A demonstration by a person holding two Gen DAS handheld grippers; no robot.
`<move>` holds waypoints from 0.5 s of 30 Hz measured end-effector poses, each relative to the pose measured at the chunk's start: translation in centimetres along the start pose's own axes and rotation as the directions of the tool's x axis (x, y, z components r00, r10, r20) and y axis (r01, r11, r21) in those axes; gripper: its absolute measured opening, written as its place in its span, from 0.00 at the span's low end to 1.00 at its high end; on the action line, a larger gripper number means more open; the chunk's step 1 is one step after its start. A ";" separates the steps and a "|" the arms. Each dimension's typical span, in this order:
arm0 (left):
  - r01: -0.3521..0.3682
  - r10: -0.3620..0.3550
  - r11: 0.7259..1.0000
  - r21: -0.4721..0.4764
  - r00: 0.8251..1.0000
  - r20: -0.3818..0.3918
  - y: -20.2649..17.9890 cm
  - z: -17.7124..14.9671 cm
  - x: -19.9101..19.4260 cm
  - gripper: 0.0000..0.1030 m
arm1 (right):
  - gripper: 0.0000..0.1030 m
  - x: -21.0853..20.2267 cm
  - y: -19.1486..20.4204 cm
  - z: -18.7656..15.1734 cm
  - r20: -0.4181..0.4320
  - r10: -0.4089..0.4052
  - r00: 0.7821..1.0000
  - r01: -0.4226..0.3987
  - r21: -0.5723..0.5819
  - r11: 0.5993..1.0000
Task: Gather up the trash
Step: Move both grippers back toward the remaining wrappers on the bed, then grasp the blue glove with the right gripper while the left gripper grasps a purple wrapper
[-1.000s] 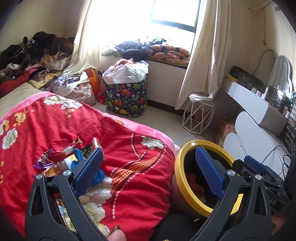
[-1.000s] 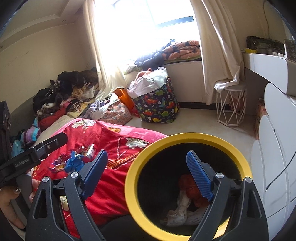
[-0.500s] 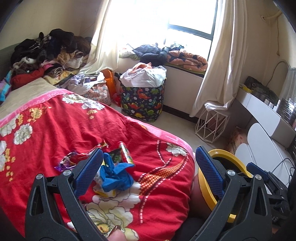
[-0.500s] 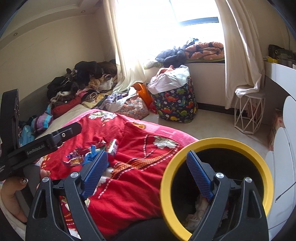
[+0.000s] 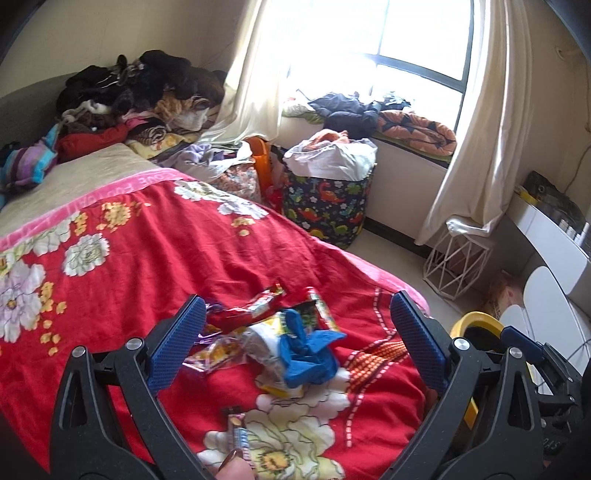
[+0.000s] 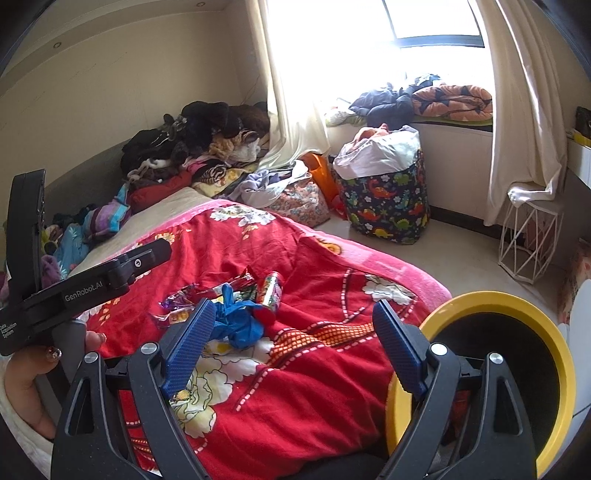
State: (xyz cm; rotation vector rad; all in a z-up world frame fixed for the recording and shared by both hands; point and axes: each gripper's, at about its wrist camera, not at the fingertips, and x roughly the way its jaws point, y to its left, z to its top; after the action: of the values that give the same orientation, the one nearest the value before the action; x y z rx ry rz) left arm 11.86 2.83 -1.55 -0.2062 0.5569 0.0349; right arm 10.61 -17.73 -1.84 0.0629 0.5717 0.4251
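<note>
Trash pile (image 5: pixel 273 336): crumpled wrappers, blue wad, on red blanket (image 5: pixel 155 258) near bed edge.
Bin (image 6: pixel 517 373): yellow-rimmed, beside bed, right.
Left gripper (image 5: pixel 295 341): wide, empty, over pile.
Right gripper (image 6: pixel 293 349): wide, empty.

Left wrist view looked forward and down along its own fingers from low over the red floral blanket (image 5: pixel 155 258), close to the trash pile (image 5: pixel 280 332), facing the window (image 5: pixel 417 33). Right wrist view sat further back and to the right, beside the yellow-rimmed bin (image 6: pixel 517 306), facing the same window (image 6: pixel 436 18) corner. Both shared the blanket (image 6: pixel 295 369), trash pile (image 6: pixel 229 306), dinosaur-print basket (image 5: pixel 328 206) (image 6: pixel 388 206) and bin rim (image 5: pixel 476 319). Right view also caught the left gripper (image 6: pixel 164 251) from the side.
</note>
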 end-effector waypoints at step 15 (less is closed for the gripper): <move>-0.102 0.094 0.988 -0.119 0.993 -0.066 6.6 -1.3 0.9 0.89 | 0.64 6.6 3.0 -0.3 -0.153 0.118 0.981 -0.121 -0.012 0.993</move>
State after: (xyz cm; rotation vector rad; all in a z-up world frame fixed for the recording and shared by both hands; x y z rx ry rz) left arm 11.39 9.01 -4.36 -0.2995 0.6252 0.1589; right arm 14.28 -12.32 -4.92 0.0451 0.7158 0.5564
